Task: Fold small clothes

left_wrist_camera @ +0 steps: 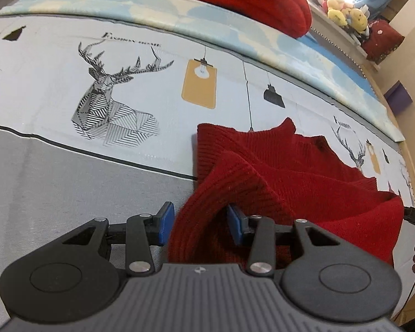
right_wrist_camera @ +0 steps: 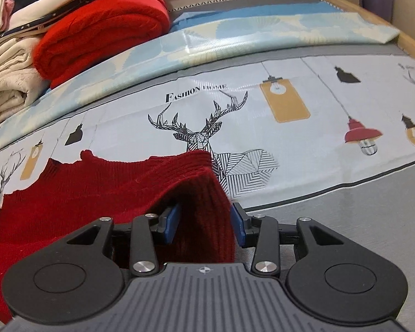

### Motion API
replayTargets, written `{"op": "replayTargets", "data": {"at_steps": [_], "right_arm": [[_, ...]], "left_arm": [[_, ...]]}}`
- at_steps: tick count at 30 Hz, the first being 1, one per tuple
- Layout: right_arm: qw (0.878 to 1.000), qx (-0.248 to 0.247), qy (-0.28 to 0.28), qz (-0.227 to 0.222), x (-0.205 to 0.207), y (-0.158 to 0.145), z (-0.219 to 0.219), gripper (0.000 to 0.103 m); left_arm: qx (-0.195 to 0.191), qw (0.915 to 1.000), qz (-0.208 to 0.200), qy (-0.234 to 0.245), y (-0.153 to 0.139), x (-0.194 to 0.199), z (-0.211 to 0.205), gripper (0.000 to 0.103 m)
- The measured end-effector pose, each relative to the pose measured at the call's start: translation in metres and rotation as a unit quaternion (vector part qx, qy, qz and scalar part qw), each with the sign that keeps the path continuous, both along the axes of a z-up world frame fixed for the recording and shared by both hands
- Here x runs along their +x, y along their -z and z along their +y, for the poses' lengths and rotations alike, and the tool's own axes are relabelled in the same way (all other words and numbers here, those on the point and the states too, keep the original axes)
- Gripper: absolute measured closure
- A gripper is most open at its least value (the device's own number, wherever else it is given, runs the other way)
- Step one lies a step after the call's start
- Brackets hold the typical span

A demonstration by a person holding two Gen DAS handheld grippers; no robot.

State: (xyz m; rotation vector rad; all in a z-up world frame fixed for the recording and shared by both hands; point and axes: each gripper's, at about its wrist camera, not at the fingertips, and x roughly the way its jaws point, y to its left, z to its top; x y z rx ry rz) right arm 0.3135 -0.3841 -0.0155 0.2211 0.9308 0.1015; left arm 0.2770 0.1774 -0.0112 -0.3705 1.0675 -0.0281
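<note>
Left tool [left_wrist_camera: 197, 225] showing black linkage arms, silver pivot screws, blue pads, ribbed grey housing, right tool [right_wrist_camera: 204, 222] looking identical

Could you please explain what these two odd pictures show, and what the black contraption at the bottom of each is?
There is no robot here: a person carries a two-finger clamp in each hand, with a wide-angle camera on each looking along its fingers. One picture comes from the left hand-held gripper, the other from the right hand-held gripper; the blue pads are the fingertips. Both look down at a bedsheet printed with deer and lamps. On it lies a dark red sweater, partly folded. Each gripper has a raised fold of it between its pads. Farther back sit a folded bright red knit and a pile of other clothes.
</note>
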Motion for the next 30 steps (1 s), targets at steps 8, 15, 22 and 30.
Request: {"op": "replayTargets", "data": {"at_steps": [8, 15, 22, 30], "right_arm": [[0.999, 0.013, 0.025, 0.024, 0.013, 0.015, -0.004, 0.060], [0.999, 0.019, 0.016, 0.035, 0.018, 0.020, -0.001, 0.062], [0.999, 0.029, 0.023, -0.018, 0.019, -0.005, -0.003, 0.092], [0.985, 0.054, 0.092, -0.132, 0.019, -0.049, -0.017, 0.092]], "left_arm": [[-0.017, 0.9996, 0.014, -0.019, 0.022, 0.020, -0.001, 0.056], [-0.021, 0.9990, 0.029, -0.027, 0.036, 0.032, 0.005, 0.059], [0.008, 0.9995, -0.026, -0.017, 0.011, 0.031, 0.005, 0.091], [0.045, 0.9885, -0.128, -0.067, -0.020, 0.041, 0.002, 0.092]]}}
